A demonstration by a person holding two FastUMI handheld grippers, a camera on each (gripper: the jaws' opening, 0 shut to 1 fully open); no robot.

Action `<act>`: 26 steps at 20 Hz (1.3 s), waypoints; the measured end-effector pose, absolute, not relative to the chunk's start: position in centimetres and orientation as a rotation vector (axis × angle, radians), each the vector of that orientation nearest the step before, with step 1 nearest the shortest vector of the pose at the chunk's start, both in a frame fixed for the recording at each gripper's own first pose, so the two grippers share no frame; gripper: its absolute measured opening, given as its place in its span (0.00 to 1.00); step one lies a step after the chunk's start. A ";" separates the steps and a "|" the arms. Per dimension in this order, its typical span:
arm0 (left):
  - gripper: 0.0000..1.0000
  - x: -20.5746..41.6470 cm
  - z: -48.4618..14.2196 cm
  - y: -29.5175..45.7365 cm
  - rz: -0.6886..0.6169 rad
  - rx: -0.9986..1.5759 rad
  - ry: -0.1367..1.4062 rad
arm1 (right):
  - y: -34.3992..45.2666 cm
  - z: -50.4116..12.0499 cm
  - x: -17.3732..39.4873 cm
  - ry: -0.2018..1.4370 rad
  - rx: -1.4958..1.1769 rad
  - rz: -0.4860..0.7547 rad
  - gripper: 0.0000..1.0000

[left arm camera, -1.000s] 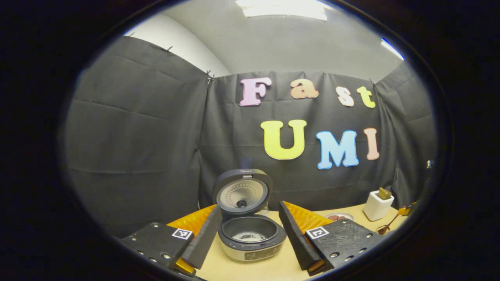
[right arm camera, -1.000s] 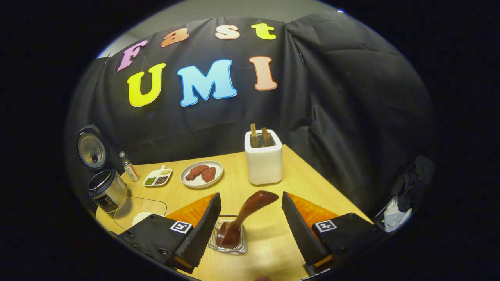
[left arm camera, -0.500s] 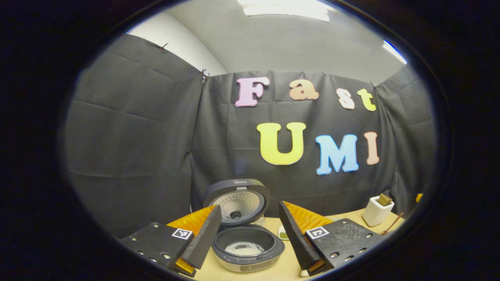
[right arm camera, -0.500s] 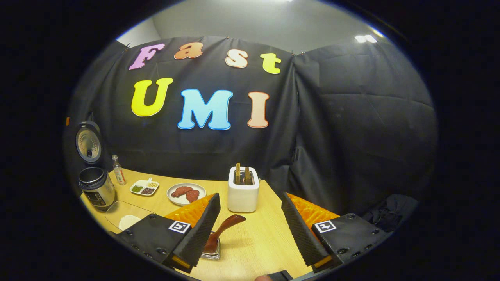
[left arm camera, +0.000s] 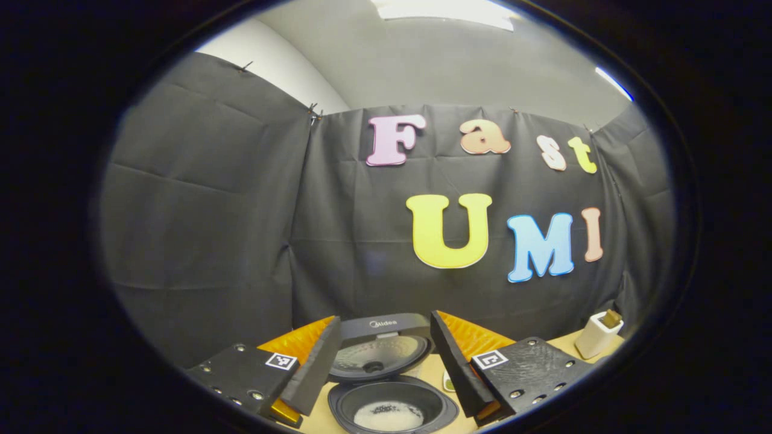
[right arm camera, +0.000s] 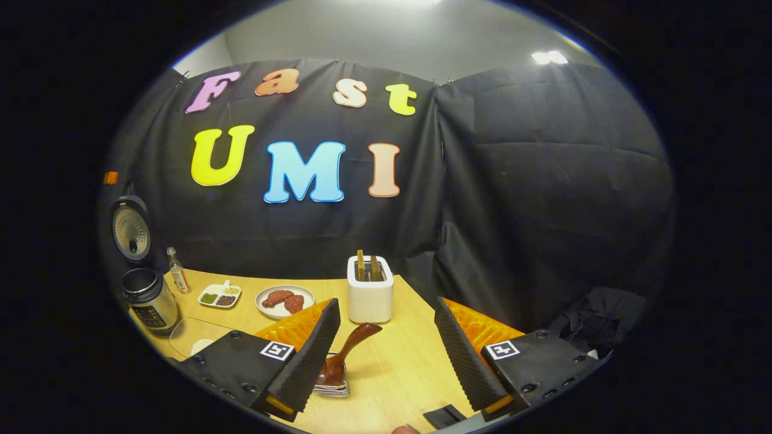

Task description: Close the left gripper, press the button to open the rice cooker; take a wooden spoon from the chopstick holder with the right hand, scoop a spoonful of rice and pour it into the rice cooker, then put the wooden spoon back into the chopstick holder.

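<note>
In the left gripper view, the left tool [left arm camera: 383,355] hangs over the near edge of the worktop [left arm camera: 573,343] with its two fingers spread wide and nothing between them. Straight ahead, seen through that gap, stands the rice cooker [left arm camera: 391,401] with its lid [left arm camera: 383,349] swung up and back; white rice with a dark patch on top lies in the bottom of its inner pot. Far to the right, near the worktop's edge, stands the white chopstick holder [left arm camera: 596,334] with a brown piece sticking out of its top.

In the right gripper view, the rice cooker [right arm camera: 149,298] sits at the far left of the worktop [right arm camera: 398,367], lid raised. Just right of it stand a small bottle [right arm camera: 178,271], then a divided dish of small grains [right arm camera: 220,295], then a round plate [right arm camera: 285,299] with two reddish-brown pieces. A clear tray [right arm camera: 193,337] lies in front of the cooker. The right tool [right arm camera: 386,343] is wide open and grips nothing. Between its fingers, closer to the left one, the wooden spoon [right arm camera: 345,355] rests with its bowl in a small clear glass dish [right arm camera: 332,386] and its handle tilted up to the right; neither finger touches it. The chopstick holder [right arm camera: 370,295] stands behind the spoon, two flat wooden pieces upright in it. A small black object [right arm camera: 444,416] lies at the near edge.
</note>
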State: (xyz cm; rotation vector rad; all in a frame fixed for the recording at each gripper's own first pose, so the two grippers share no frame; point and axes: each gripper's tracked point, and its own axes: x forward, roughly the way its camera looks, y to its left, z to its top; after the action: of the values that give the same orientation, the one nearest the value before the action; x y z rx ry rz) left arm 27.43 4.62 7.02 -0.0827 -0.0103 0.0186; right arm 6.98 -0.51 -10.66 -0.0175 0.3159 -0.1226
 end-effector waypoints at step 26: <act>0.93 35.5 0.0 3.9 0.020 -0.158 0.127 | 2.0 -10.5 6.8 0.322 -0.066 -0.102 0.99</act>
State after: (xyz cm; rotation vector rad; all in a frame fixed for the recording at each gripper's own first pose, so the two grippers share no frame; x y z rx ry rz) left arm 35.54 3.93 0.02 -0.1575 0.1266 0.0196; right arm 6.76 2.04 -10.46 -0.0663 0.3219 -0.1022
